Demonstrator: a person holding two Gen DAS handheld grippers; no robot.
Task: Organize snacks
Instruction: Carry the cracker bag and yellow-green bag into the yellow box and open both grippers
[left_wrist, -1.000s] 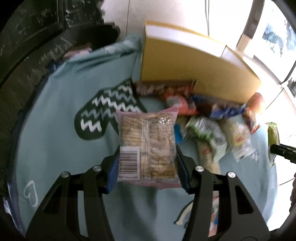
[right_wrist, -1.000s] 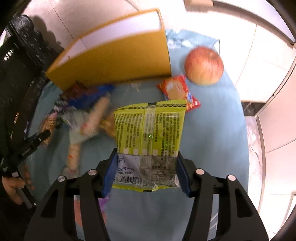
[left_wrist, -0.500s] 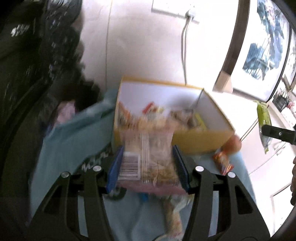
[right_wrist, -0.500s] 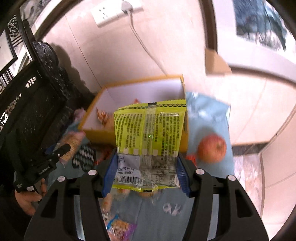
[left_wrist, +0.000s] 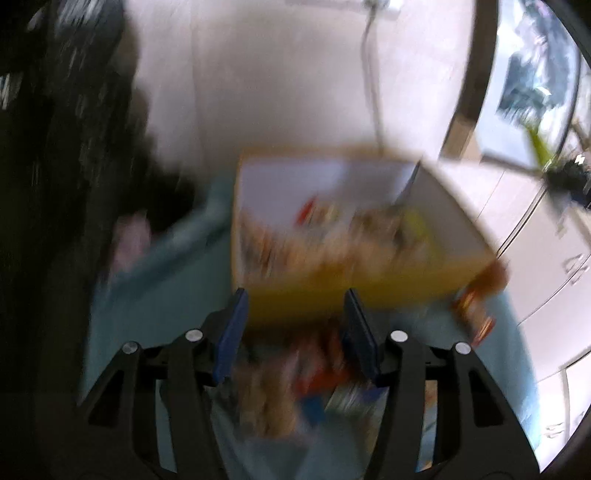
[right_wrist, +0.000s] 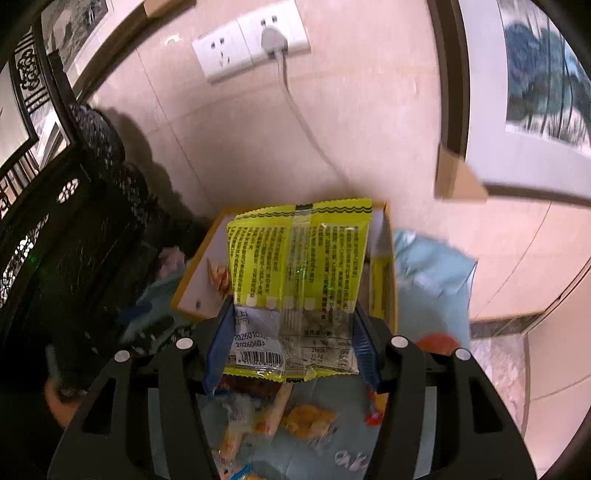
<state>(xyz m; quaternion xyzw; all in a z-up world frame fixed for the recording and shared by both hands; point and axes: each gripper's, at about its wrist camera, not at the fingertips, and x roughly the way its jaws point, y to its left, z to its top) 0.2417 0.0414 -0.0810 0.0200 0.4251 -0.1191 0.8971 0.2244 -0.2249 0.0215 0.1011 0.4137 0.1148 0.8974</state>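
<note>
In the blurred left wrist view my left gripper (left_wrist: 295, 295) has its jaws opening with nothing between the blue pads. It hangs just in front of the open yellow box (left_wrist: 369, 286), which holds several snack packets. I cannot make out the clear cracker packet in the blur. In the right wrist view my right gripper (right_wrist: 293, 310) is shut on a yellow-green snack packet (right_wrist: 295, 258), held upright above the near edge of the same yellow box (right_wrist: 195, 291). The packet hides most of the box's inside.
Loose snack packets (right_wrist: 306, 421) lie on the blue cloth (right_wrist: 432, 280) below both grippers, with a red apple (right_wrist: 439, 341) to the right. Dark carved furniture (right_wrist: 74, 229) stands at the left. A wall socket (right_wrist: 251, 44) with a cable is behind the box.
The left gripper has let go of the cracker packet and its pads now stand apart and empty. Both grippers rose toward the box. The right one still holds the yellow-green packet.
</note>
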